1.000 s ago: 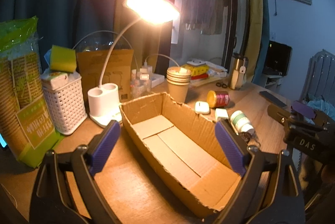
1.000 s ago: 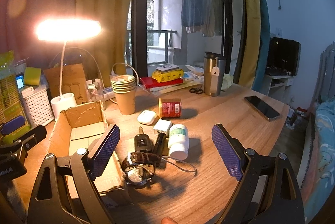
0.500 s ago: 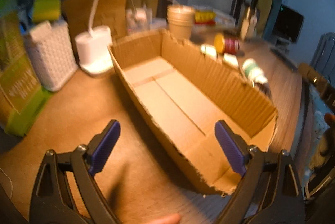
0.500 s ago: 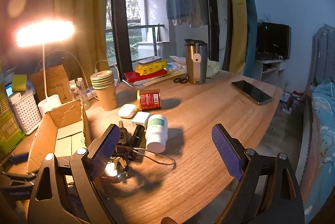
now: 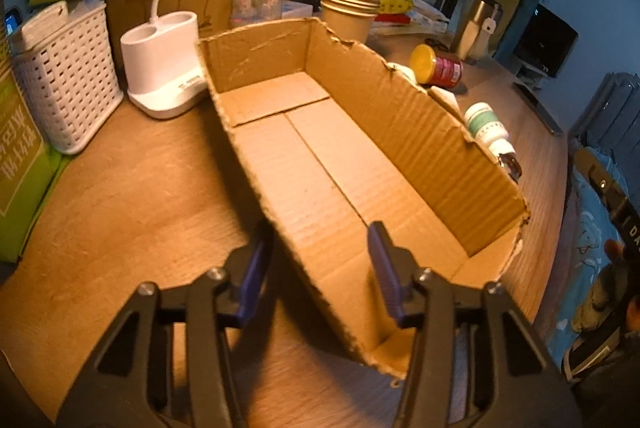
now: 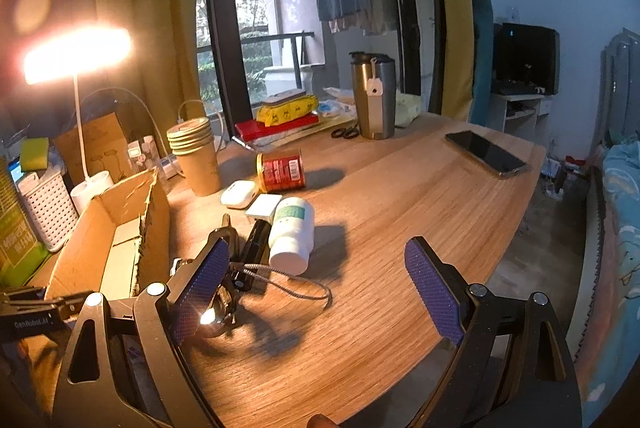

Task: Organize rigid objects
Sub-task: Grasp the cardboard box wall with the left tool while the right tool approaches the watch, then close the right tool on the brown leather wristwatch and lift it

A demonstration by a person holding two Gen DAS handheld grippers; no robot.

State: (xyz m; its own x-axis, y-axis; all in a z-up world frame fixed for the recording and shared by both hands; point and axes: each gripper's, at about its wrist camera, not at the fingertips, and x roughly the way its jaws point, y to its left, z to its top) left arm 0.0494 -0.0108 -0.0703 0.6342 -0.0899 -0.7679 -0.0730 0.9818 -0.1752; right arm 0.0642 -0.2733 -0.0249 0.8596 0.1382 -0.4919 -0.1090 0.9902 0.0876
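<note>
- We see the wooden table (image 6: pixel 400 212) spread under both tools, and it carries everything named here.
- The open cardboard box (image 5: pixel 360 164) is the biggest item. Its near long wall runs up between the pads of our left gripper (image 5: pixel 320 260): one pad sits outside that wall, the other inside over the box floor. The jaws are partly closed around the wall, and we cannot tell whether the pads touch it.
- Our right gripper (image 6: pixel 316 288) hangs above the table with its jaws spread wide, holding nothing.
- The white pill bottle (image 6: pixel 292 232) lies on its side just ahead of the right gripper, nearer the left-hand pad.
- The red tin (image 6: pixel 282 170) lies on its side farther ahead, beyond the bottle.
- A black flashlight (image 6: pixel 256 244) lies beside the bottle, close to the left-hand pad, with its cord looping between the jaws.
- A white earbud case (image 6: pixel 239 193) sits ahead of the flashlight, near the tin.
- A shiny watch (image 6: pixel 218 312) lies partly hidden behind the left-hand pad.
</note>
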